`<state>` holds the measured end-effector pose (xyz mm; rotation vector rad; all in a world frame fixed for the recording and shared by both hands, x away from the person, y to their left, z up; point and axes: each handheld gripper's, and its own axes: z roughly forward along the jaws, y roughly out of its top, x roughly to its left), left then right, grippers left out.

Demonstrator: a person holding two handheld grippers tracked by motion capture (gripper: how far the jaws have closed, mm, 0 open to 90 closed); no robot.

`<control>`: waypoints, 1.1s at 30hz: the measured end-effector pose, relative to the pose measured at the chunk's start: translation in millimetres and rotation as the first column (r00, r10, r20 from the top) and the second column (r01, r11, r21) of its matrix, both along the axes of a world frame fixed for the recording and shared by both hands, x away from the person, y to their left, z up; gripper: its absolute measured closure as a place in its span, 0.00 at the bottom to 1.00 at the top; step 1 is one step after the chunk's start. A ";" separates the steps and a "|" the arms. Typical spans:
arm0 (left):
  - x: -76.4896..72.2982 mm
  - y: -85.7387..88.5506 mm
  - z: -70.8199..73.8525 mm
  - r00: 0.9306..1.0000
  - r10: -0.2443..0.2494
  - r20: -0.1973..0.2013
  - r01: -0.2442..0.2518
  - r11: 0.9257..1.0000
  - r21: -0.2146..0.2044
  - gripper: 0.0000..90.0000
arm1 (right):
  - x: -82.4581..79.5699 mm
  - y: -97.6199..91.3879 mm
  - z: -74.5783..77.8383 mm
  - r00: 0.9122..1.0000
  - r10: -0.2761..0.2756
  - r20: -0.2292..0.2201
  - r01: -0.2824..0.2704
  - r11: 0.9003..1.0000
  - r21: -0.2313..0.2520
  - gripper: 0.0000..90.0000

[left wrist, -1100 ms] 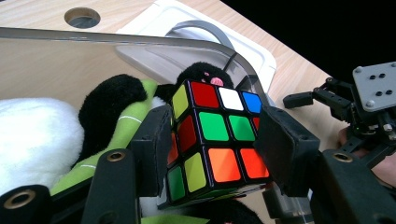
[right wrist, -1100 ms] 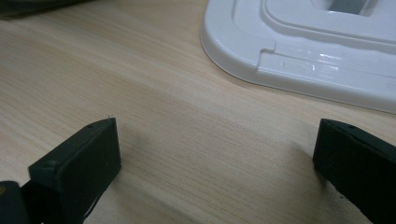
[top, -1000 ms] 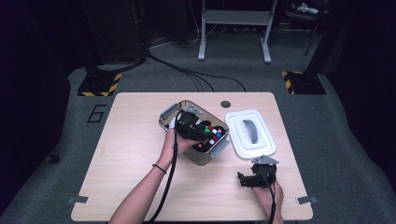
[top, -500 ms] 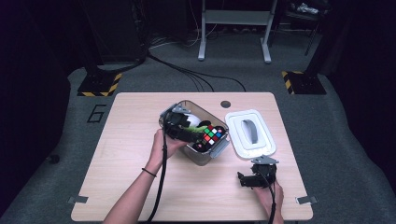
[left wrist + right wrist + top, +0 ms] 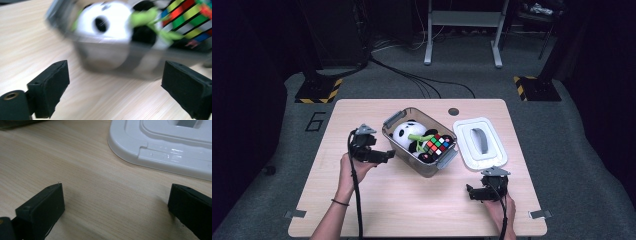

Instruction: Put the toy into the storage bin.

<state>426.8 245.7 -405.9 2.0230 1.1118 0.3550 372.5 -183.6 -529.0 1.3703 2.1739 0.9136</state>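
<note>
A clear plastic box (image 5: 433, 168) stands in the middle of the table. In it lie a white and black panda toy (image 5: 404, 134) with green trim and a colour cube (image 5: 438, 145). Its white lid (image 5: 479, 145) lies flat just to its right. My left gripper (image 5: 386, 156) rests to the left of the box and points at it. Its jaws have just been opening, and nothing is between them. In the left gripper view the box wall (image 5: 112, 55), panda (image 5: 105, 25) and cube (image 5: 190, 15) look blurred ahead. My right gripper (image 5: 471, 193) is open over bare wood near the lid (image 5: 162, 147).
The wooden table (image 5: 412, 205) has bare surface in front of the box and along its left side. A small round hole (image 5: 454, 111) sits near the far edge. Beyond the table lie floor cables (image 5: 412, 75) and metal stand legs (image 5: 462, 30).
My left gripper has pulled back from over the box to the table on its left. The panda it covered now lies in plain sight in the box. The right gripper has stayed put.
</note>
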 end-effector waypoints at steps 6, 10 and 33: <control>-9.2 31.0 -42.3 0.992 0.112 -0.059 -0.110 0.993 0.049 0.03 | 0.8 0.4 0.4 1.000 -0.005 -0.004 0.005 1.000 0.000 0.00; -11.5 43.8 -67.8 0.981 0.181 -0.064 -0.176 0.981 0.075 0.00 | 2.3 -0.4 0.9 1.000 -0.002 -0.008 0.002 1.000 0.001 0.00; -18.4 69.1 -125.1 0.950 0.311 0.030 -0.313 0.943 0.117 0.00 | 37.6 -10.5 28.4 1.000 -0.021 0.023 0.020 0.999 0.026 0.01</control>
